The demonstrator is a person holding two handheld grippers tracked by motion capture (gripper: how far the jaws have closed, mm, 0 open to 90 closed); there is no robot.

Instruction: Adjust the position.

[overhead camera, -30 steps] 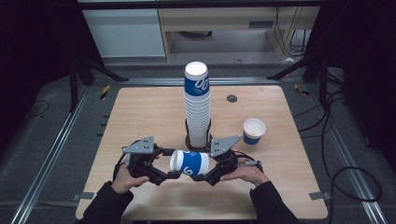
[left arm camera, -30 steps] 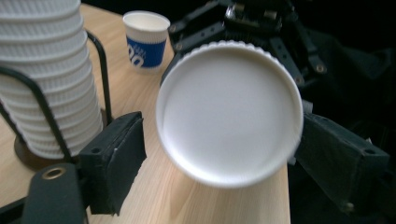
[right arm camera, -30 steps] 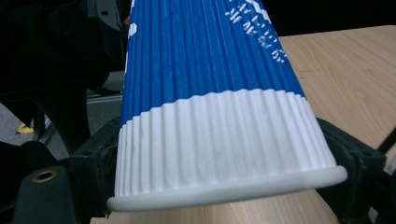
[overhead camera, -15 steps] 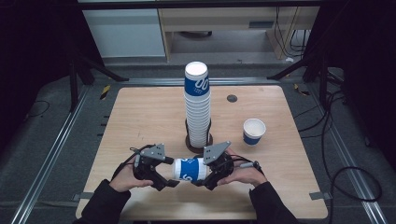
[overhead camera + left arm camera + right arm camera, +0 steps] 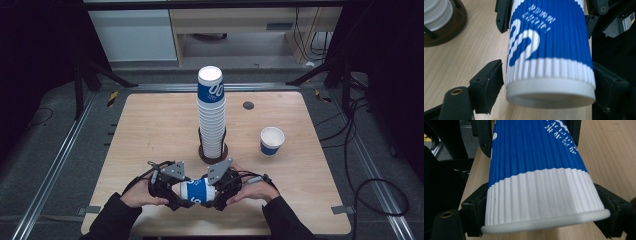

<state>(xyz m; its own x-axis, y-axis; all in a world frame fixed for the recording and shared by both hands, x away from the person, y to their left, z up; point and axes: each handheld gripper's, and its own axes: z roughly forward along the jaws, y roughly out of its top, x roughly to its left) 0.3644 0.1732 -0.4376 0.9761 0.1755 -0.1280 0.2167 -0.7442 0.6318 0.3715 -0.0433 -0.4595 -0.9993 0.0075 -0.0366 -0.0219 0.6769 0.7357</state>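
Note:
A blue and white ribbed paper cup (image 5: 197, 191) lies level just above the wooden table (image 5: 150, 130), close to its front edge. My left gripper (image 5: 180, 192) grips one end and my right gripper (image 5: 217, 192) grips the other. In the left gripper view the cup (image 5: 549, 50) sits between the black pads (image 5: 490, 83) of the left gripper (image 5: 549, 82), with its end facing the camera. The right gripper view has the cup's white band and rolled rim (image 5: 544, 195) pressed between the jaws of the right gripper (image 5: 544, 205).
A tall stack of matching cups (image 5: 211, 115) stands in a dark round holder (image 5: 204, 154) at the table's middle, just beyond the grippers. One cup (image 5: 272, 140) stands upright to the right. A small dark disc (image 5: 248, 105) lies farther back. Metal rails run along both table sides.
Both grippers have carried the cup lower and nearer the table's front edge. The left gripper has also shifted a little to the right. The grip on the cup looks the same.

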